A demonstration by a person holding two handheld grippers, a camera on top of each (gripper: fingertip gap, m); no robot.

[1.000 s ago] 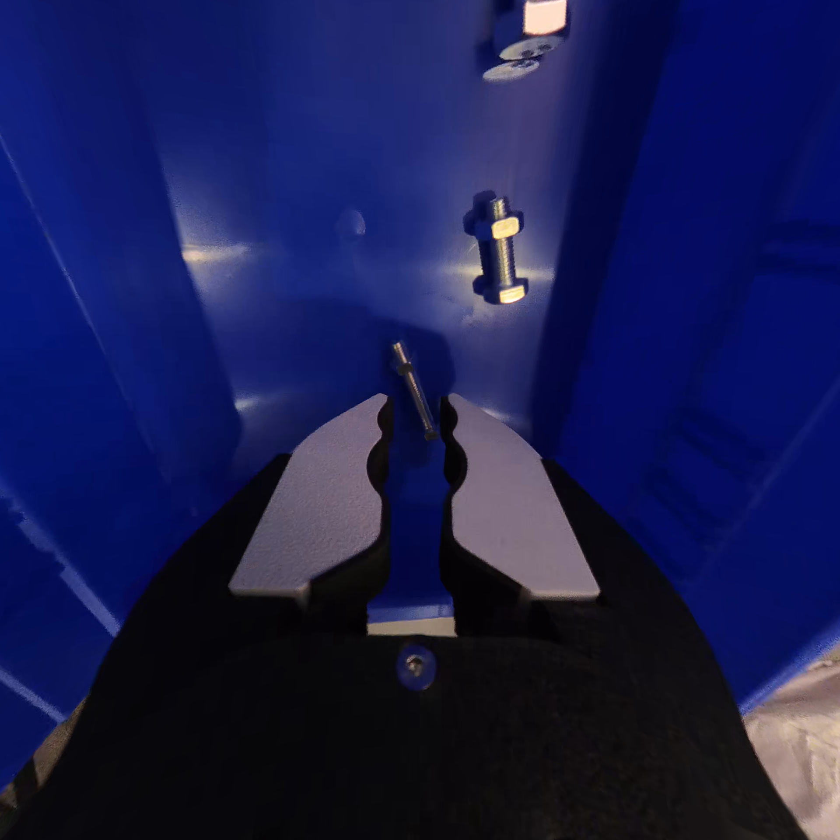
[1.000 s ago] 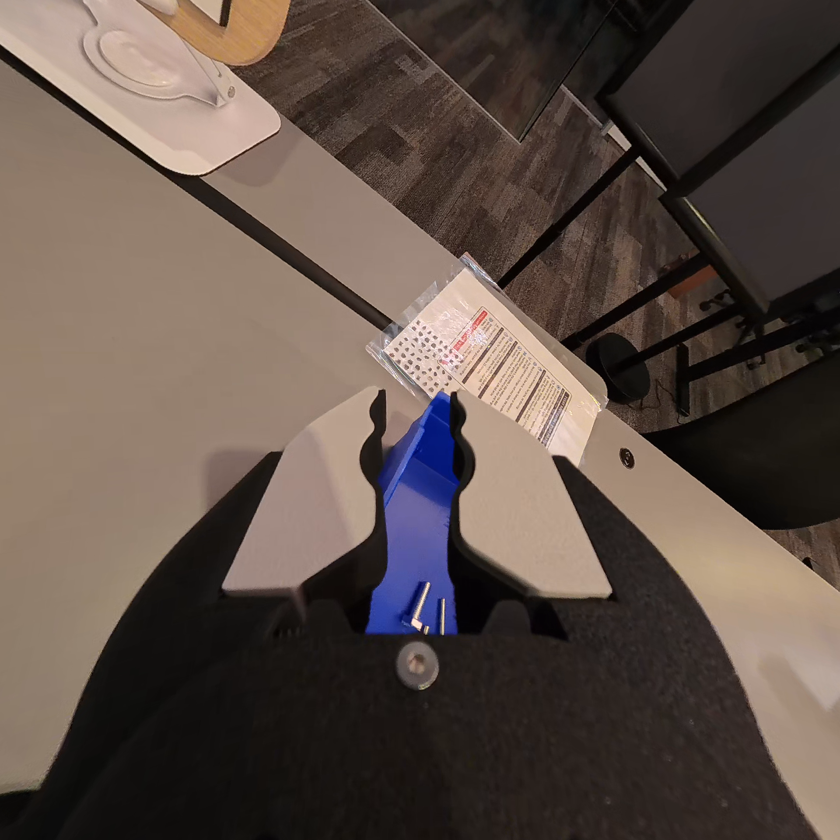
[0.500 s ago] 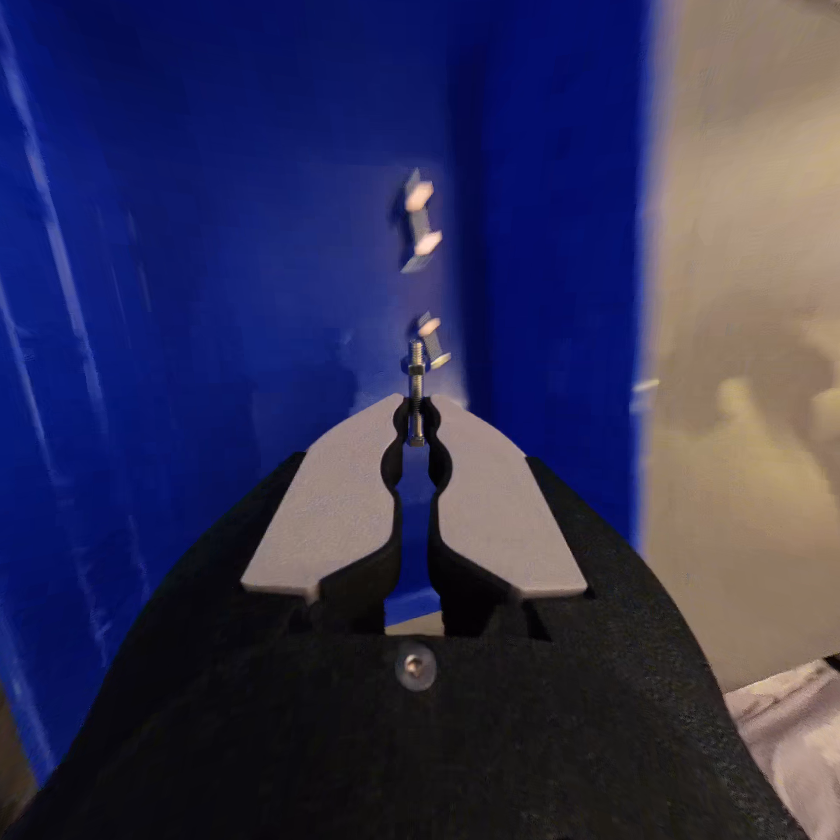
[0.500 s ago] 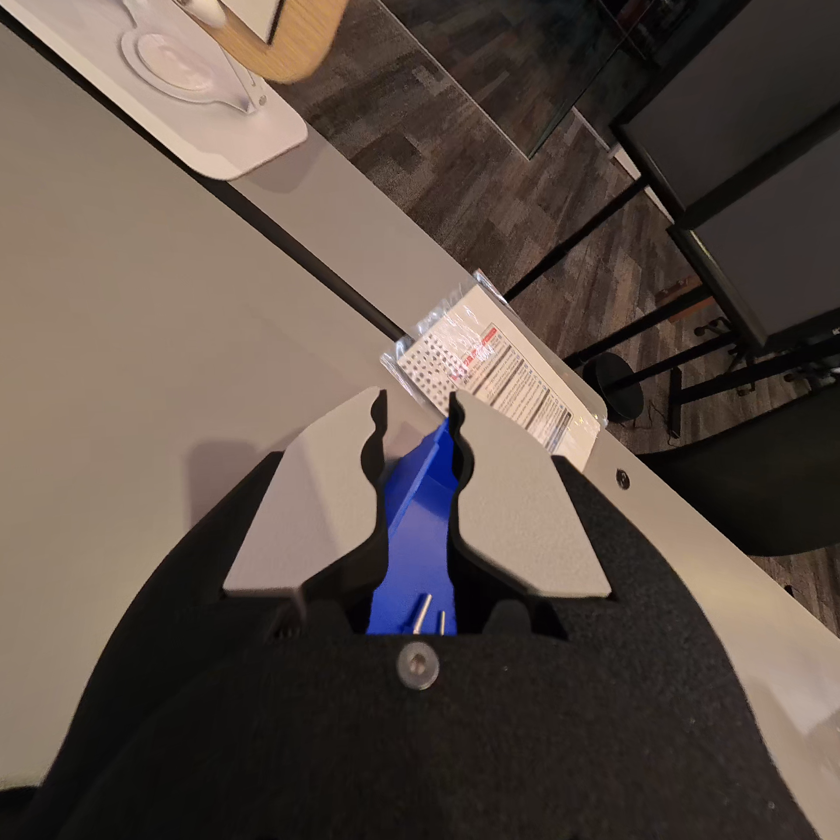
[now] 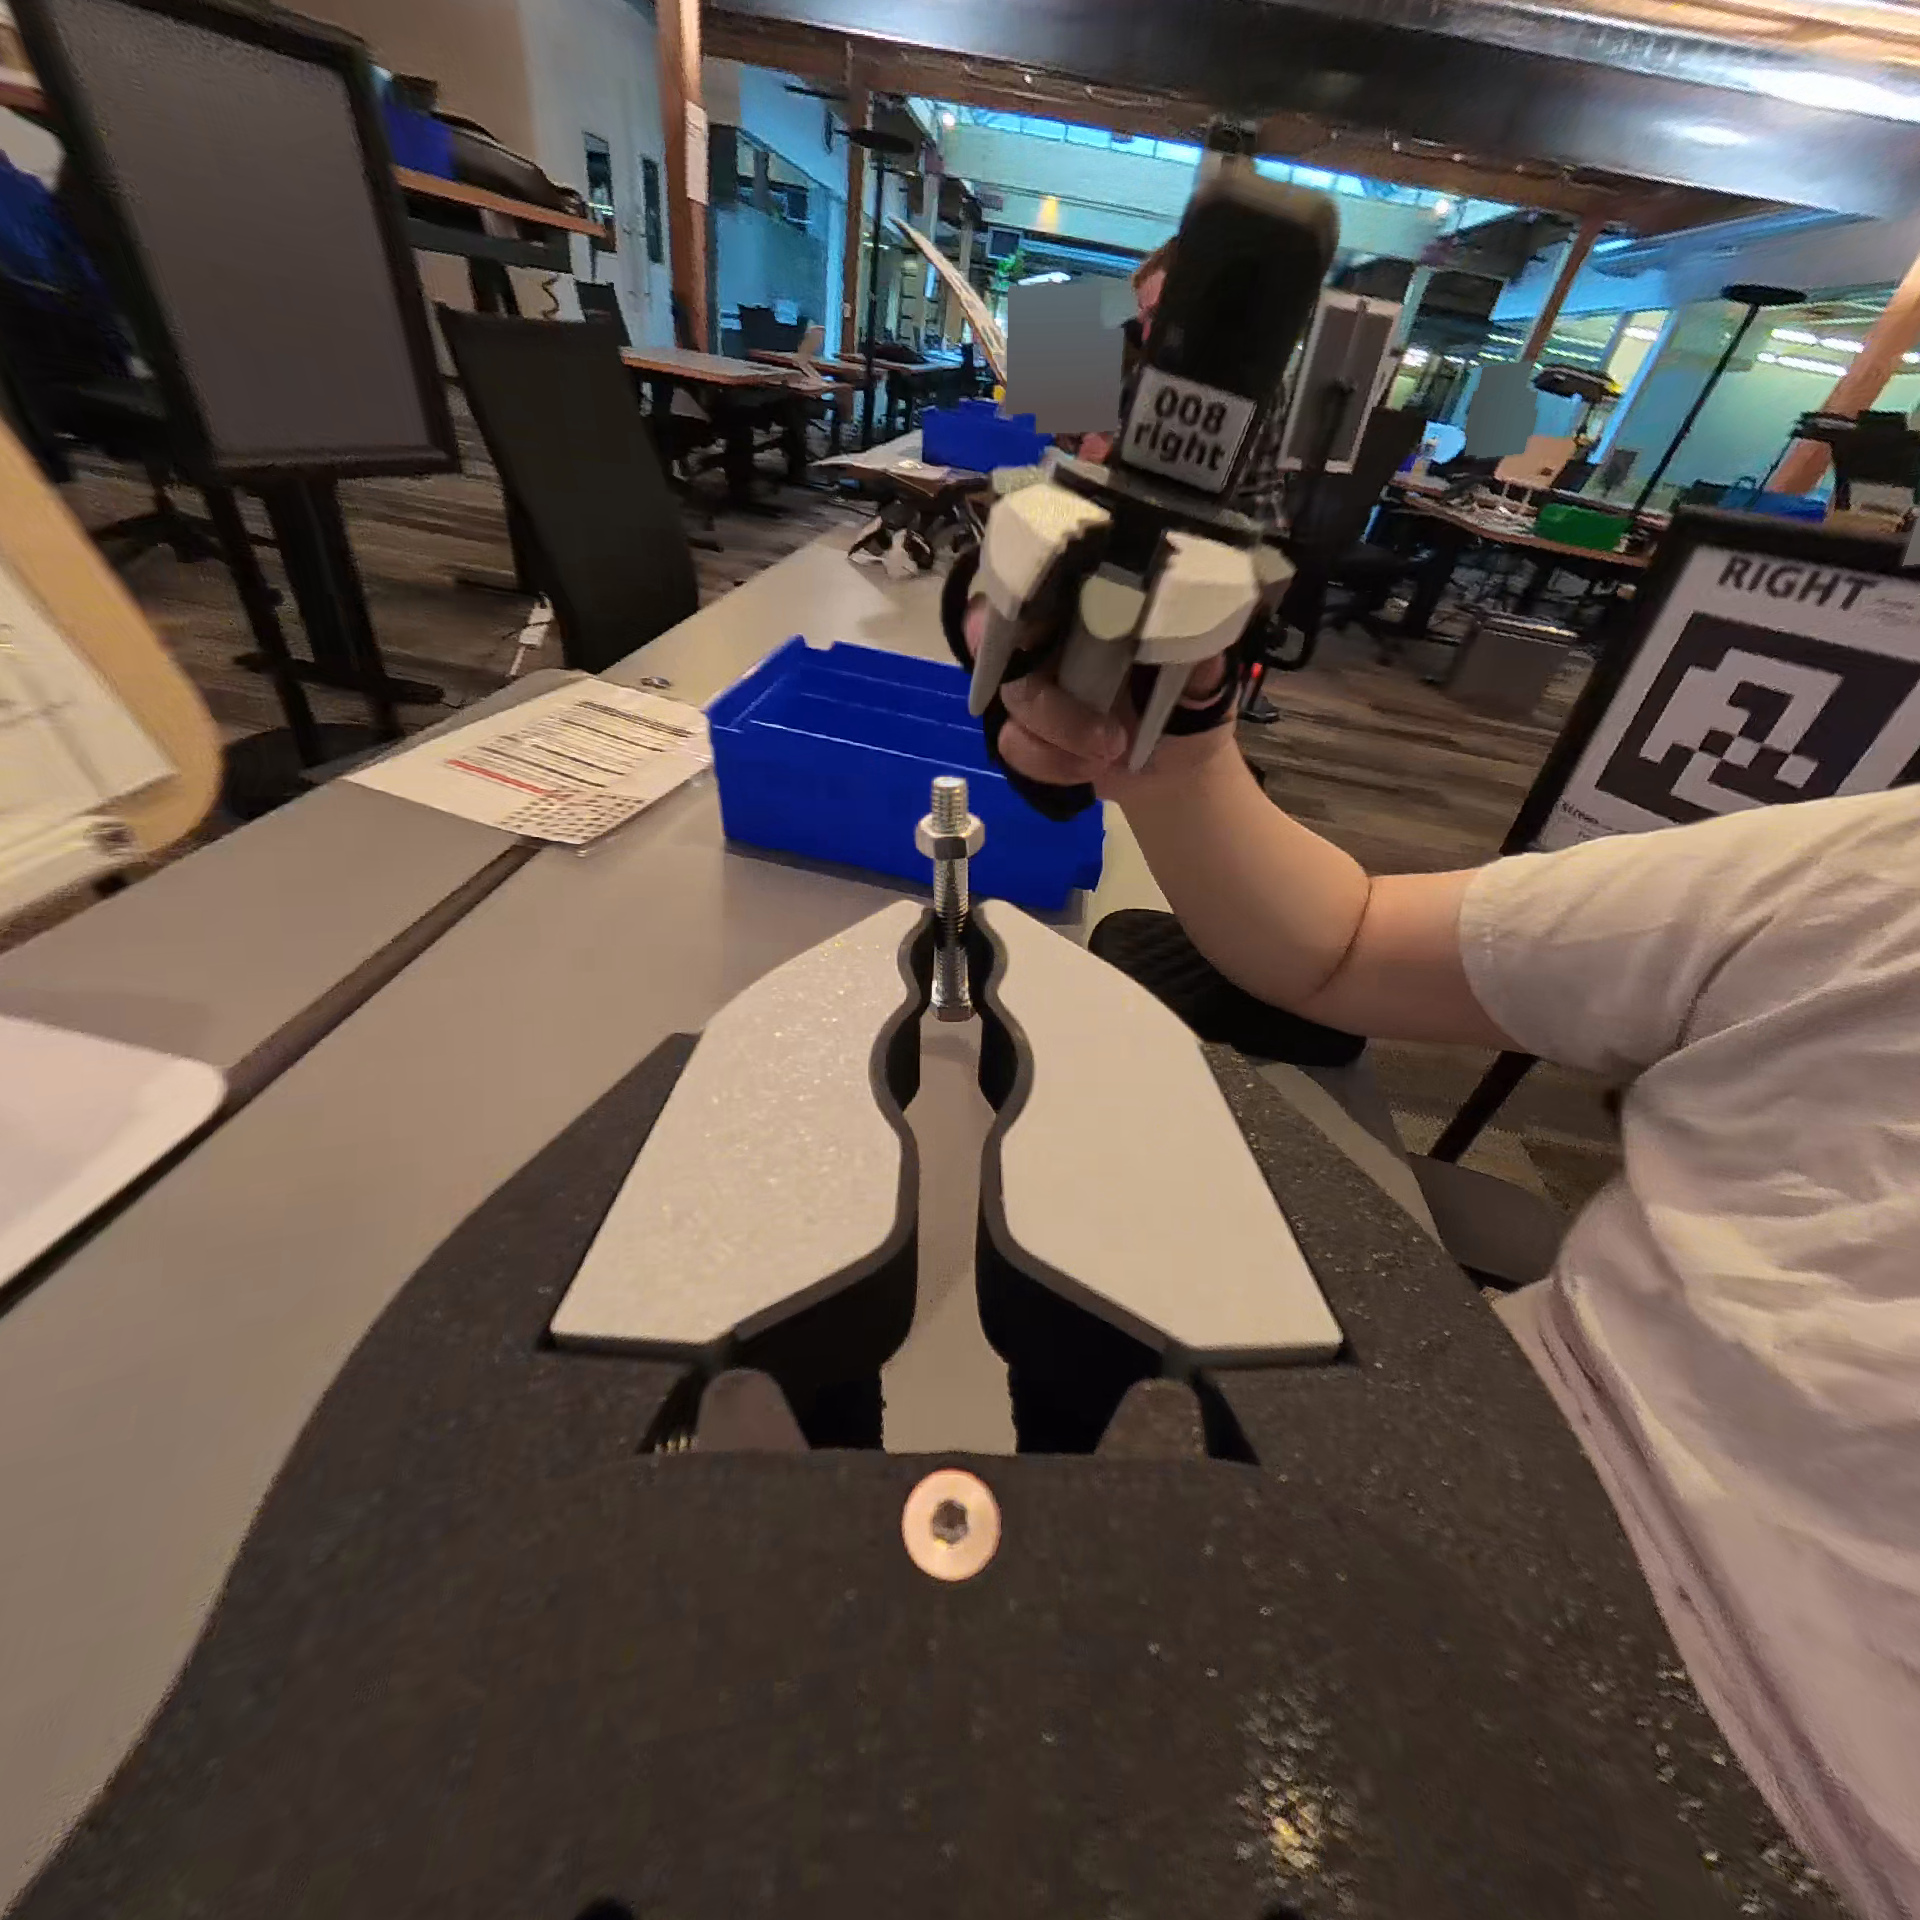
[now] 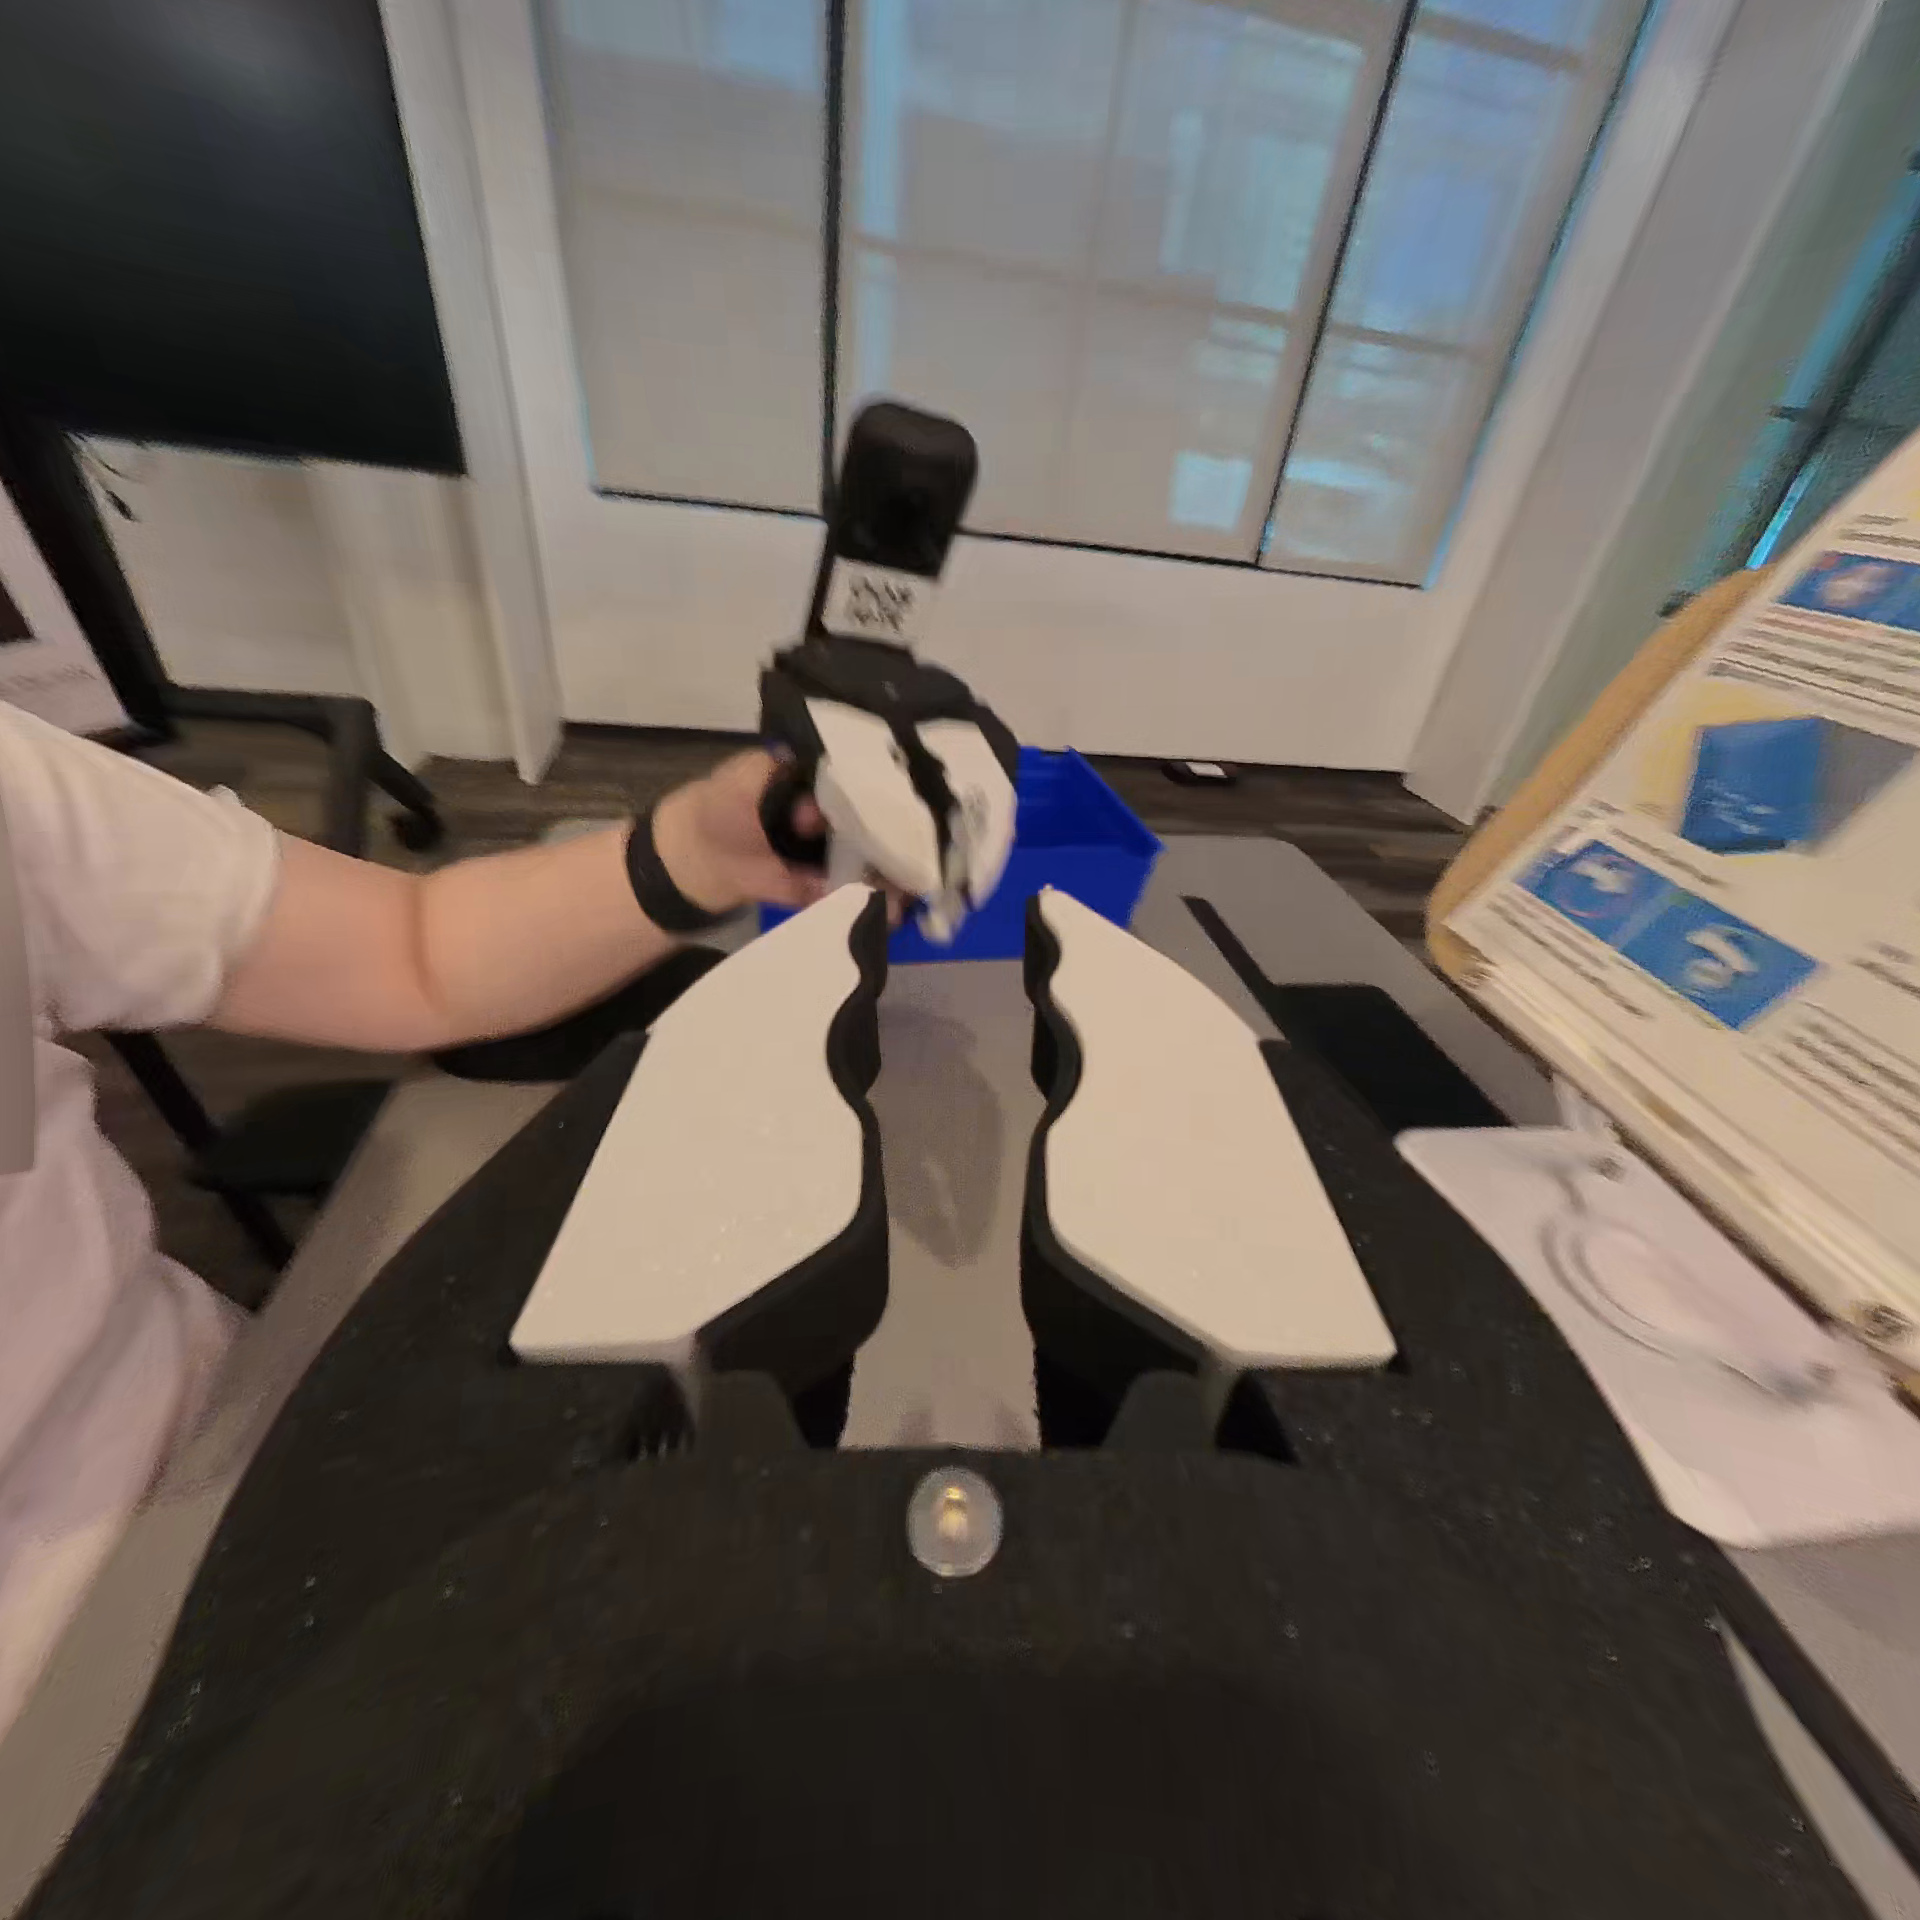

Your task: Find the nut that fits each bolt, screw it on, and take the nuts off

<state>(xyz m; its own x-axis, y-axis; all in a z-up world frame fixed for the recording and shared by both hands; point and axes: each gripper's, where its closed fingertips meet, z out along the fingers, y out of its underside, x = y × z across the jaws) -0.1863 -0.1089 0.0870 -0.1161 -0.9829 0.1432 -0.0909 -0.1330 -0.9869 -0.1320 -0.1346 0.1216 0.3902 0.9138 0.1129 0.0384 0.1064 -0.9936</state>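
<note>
My left gripper [image 5: 951, 925] is shut on a small silver bolt [image 5: 950, 940] and holds it upright above the grey table [image 5: 416, 1039]. A hex nut [image 5: 949, 831] sits on the bolt near its top end. The blue bin [image 5: 894, 769] stands on the table behind the bolt. My right gripper [image 6: 951, 914] is open and empty. It shows in the left wrist view [image 5: 1070, 686] held high over the bin, fingers pointing down. In the right wrist view the left gripper [image 6: 914, 821] faces me in front of the bin [image 6: 1081, 831]; the bolt is blurred there.
A bagged instruction sheet [image 5: 582, 758] lies left of the bin. A picture board [image 6: 1714, 935] on a white stand base [image 6: 1662, 1299] is at the table's far side. A marker sign [image 5: 1766, 707] stands at the right. The person's arm [image 5: 1351, 914] reaches across. Tip to tip, the grippers are about 8 cm apart.
My left gripper shut on the small bolt inside the bin and lifted it out into the open. My right gripper left the bin's wall and rose to face the left one.
</note>
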